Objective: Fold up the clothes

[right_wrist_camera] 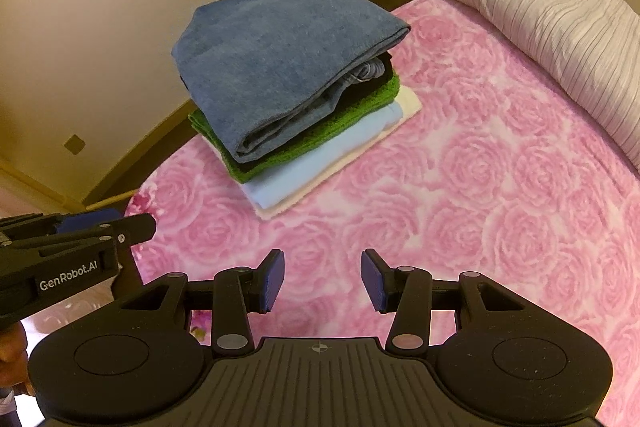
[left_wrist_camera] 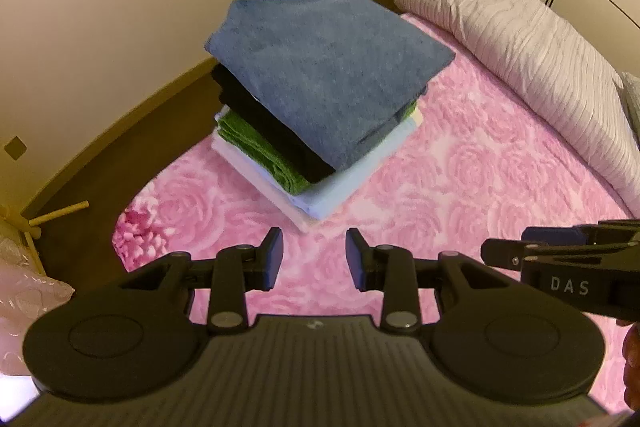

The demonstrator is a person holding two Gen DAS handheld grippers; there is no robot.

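A stack of folded clothes (left_wrist_camera: 320,83) lies on the pink rose-patterned bed (left_wrist_camera: 440,179). A blue piece is on top, then black, green (left_wrist_camera: 256,147), light blue and white pieces below. The stack also shows in the right wrist view (right_wrist_camera: 280,67). My left gripper (left_wrist_camera: 314,259) is open and empty, held above the bed short of the stack. My right gripper (right_wrist_camera: 323,277) is open and empty, beside the left one. The right gripper shows side-on at the right edge of the left view (left_wrist_camera: 560,259), and the left gripper at the left edge of the right view (right_wrist_camera: 80,239).
A rolled pale ribbed blanket (left_wrist_camera: 520,47) lies along the far right of the bed. The bed's left edge (left_wrist_camera: 124,227) drops to a brown floor by a cream wall. A wooden stick (left_wrist_camera: 60,213) and pale bags lie on the floor at left.
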